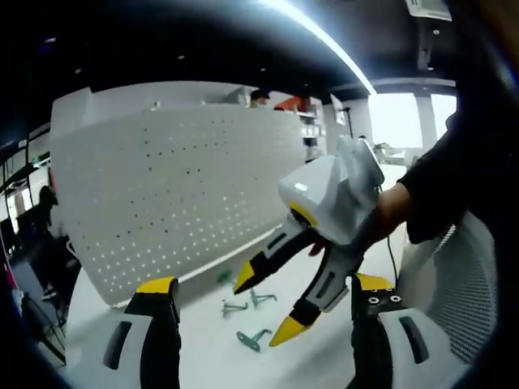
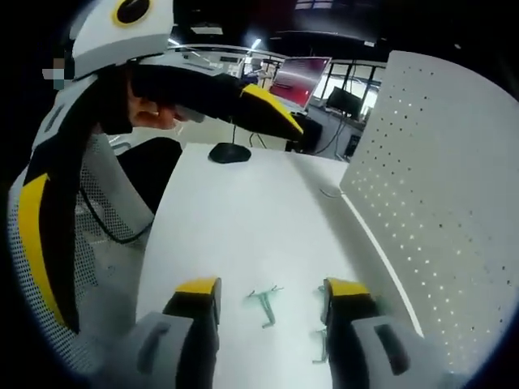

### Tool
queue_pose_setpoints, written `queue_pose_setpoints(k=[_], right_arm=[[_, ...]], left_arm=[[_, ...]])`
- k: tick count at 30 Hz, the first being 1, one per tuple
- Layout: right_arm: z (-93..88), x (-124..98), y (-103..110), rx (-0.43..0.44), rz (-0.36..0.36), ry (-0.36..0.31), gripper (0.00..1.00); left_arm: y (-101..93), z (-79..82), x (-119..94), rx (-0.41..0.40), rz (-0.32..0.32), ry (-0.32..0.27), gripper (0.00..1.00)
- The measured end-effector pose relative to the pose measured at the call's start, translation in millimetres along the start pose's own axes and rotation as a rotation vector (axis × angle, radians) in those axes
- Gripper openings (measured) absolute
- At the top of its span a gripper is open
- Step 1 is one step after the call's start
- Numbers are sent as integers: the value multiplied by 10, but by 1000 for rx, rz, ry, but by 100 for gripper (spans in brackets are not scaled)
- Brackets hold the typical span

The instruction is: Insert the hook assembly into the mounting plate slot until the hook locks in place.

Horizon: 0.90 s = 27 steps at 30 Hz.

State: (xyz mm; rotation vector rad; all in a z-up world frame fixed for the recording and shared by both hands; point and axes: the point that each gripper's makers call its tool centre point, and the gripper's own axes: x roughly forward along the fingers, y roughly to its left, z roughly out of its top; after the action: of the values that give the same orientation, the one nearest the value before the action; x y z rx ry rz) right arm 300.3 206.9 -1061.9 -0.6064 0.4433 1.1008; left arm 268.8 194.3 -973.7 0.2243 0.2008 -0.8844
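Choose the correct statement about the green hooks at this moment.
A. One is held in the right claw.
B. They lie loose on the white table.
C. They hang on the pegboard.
B: the green hooks lie on the white table, in front of the pegboard; the right claw is open above them.

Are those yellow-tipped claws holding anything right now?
No, nothing is held. The right tool hangs open above the small green plastic hooks on the white table, and the left tool is open too.

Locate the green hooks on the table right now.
In the left gripper view, several green hooks lie on the white table, in front of the pegboard, below the open right gripper.
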Motion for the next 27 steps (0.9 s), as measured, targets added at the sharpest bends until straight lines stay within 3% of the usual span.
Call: queue_pose_setpoints(k=[23,27], right_arm=[[-202,263,70,-109,105,88,26],[-283,278,57,-160,114,122,23]], left_arm=[[15,-12,5,0,5,2,87],[6,-17,6,7,4,7,87]])
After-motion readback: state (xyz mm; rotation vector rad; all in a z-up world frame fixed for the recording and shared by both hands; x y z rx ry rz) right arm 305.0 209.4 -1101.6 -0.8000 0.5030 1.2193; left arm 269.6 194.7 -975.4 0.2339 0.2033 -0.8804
